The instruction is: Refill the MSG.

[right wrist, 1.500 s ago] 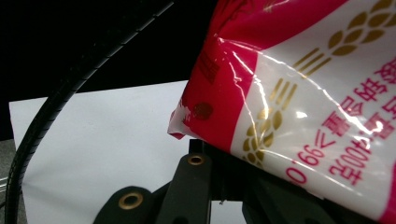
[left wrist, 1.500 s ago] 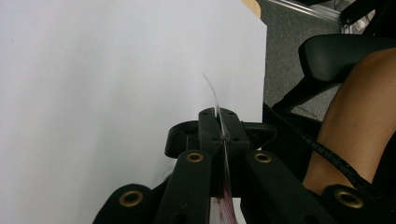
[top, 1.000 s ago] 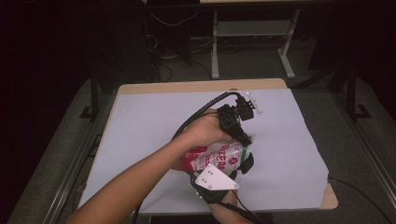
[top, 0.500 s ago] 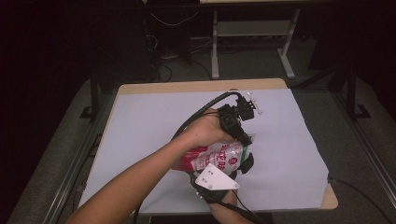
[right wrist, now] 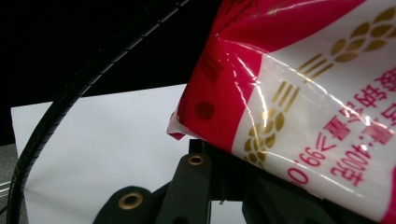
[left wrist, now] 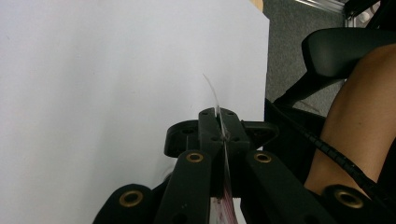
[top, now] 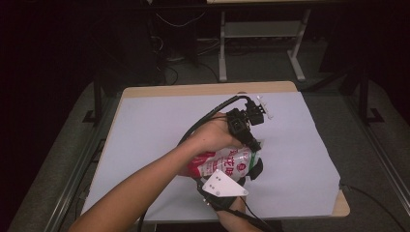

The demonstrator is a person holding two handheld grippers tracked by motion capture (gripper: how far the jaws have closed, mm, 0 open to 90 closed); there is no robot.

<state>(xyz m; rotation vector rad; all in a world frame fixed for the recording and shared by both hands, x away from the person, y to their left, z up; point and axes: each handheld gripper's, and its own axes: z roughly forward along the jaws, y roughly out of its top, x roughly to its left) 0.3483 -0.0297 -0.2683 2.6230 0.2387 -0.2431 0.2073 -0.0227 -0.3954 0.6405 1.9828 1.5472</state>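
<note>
Red-and-white bag hangs just above the white table near its front edge, pinched between both grippers: left gripper clamped on its thin clear edge, right gripper clamped on its bottom corner.

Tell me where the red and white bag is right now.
In the high view the red and white bag sits near the table's front middle, held between the left gripper and right gripper.
</note>
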